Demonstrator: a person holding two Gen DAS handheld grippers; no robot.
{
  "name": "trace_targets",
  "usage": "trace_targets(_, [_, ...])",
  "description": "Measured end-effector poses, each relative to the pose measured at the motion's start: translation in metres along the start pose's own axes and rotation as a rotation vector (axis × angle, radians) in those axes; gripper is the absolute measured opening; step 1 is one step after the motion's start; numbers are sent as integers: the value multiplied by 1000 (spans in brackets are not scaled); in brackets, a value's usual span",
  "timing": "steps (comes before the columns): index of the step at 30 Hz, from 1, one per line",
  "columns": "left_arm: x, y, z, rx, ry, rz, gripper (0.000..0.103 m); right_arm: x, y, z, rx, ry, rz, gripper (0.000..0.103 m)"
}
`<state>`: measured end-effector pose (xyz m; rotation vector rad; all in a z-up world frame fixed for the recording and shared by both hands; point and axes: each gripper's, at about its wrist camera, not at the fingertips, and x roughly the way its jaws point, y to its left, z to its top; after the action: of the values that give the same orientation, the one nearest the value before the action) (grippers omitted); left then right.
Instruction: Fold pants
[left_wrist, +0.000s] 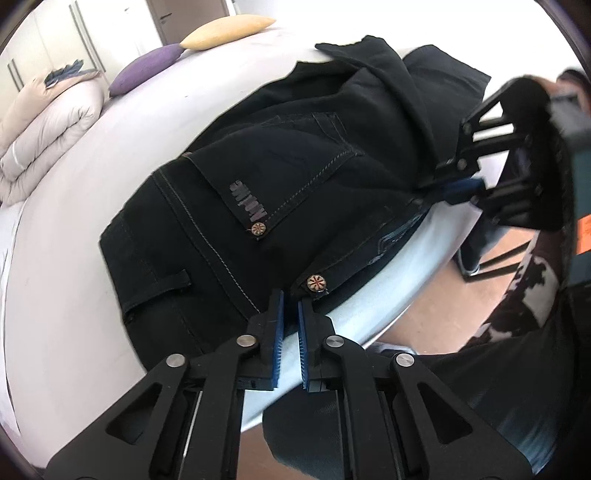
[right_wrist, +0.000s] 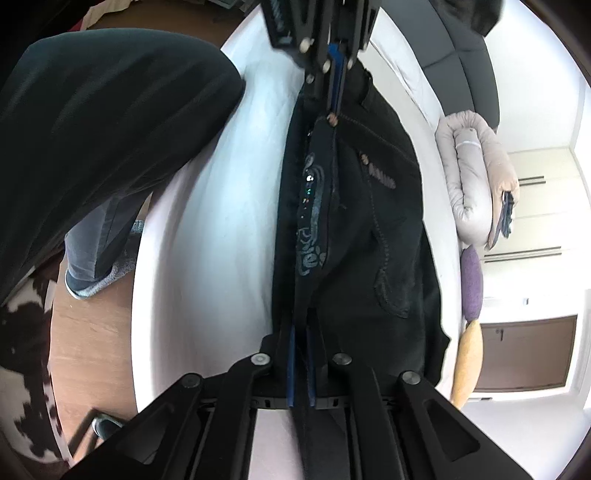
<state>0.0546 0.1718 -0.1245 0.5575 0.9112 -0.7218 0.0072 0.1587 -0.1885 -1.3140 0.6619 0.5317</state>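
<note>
Black jeans (left_wrist: 295, 166) lie on the white bed (left_wrist: 74, 221), doubled lengthwise, with a back pocket and its grey logo facing up. My left gripper (left_wrist: 290, 297) sits at the near waistband corner beside a round metal button (left_wrist: 316, 283). Its blue pads stand a narrow gap apart, pale sheet shows between them, and no cloth is pinched. My right gripper (right_wrist: 301, 343) is shut on the jeans (right_wrist: 369, 240), with dark cloth running between its blue pads. In the left wrist view the right gripper (left_wrist: 454, 186) bites the waist edge at the right. The left gripper (right_wrist: 338, 92) appears at the top of the right wrist view.
A folded beige duvet (left_wrist: 48, 125) lies at the far side of the bed, with a purple pillow (left_wrist: 147, 70) and a yellow pillow (left_wrist: 229, 31). The bed's edge runs just beside the jeans, with wooden floor (left_wrist: 436, 306) below. A person's dark clothing (right_wrist: 92, 129) stands close by.
</note>
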Motion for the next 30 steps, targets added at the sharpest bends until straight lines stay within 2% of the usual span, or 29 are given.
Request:
trace_targets(4, [-29, 6, 8, -48, -30, -2, 8, -1, -4, 0, 66, -8, 5, 10])
trace_targets(8, [-54, 11, 29, -120, -133, -30, 8, -1, -1, 1, 75, -10, -12, 9])
trace_targets(10, [-54, 12, 42, -163, -171, -27, 8, 0, -1, 1, 84, -14, -14, 10])
trace_targets(13, [-27, 12, 67, -232, -165, -8, 8, 1, -4, 1, 138, -19, -11, 10])
trace_targets(16, [24, 10, 86, -345, -77, -38, 8, -2, -13, -3, 240, -44, -4, 11])
trace_targets(18, [64, 5, 90, -396, 10, -44, 8, -6, -20, -11, 318, -65, 14, 23])
trace_targets(19, [72, 2, 89, -400, 21, -28, 8, -10, -28, -19, 387, -83, 56, 53])
trace_targets(20, [74, 0, 89, -424, -14, -11, 8, -15, -34, -26, 447, -101, 105, 86])
trace_targets(21, [75, 1, 89, -450, -22, -12, 8, -20, -40, -34, 507, -129, 143, 91])
trace_targets(22, [75, 3, 88, -477, -26, -20, 8, -28, -52, -48, 601, -166, 182, 90])
trace_targets(24, [76, 5, 85, -503, -41, -40, 8, -31, -76, -71, 762, -177, 262, 87])
trace_targets(25, [77, 6, 84, -514, -48, -50, 8, -27, -100, -92, 892, -181, 311, 82])
trace_targets(26, [78, 7, 83, -531, -52, -61, 8, -22, -117, -108, 980, -175, 320, 78])
trace_targets(28, [80, 8, 84, -540, -53, -61, 8, -7, -164, -148, 1179, -141, 279, 78])
trace_targets(30, [82, 6, 86, -536, -56, -46, 8, 14, -213, -192, 1386, -70, 211, 78])
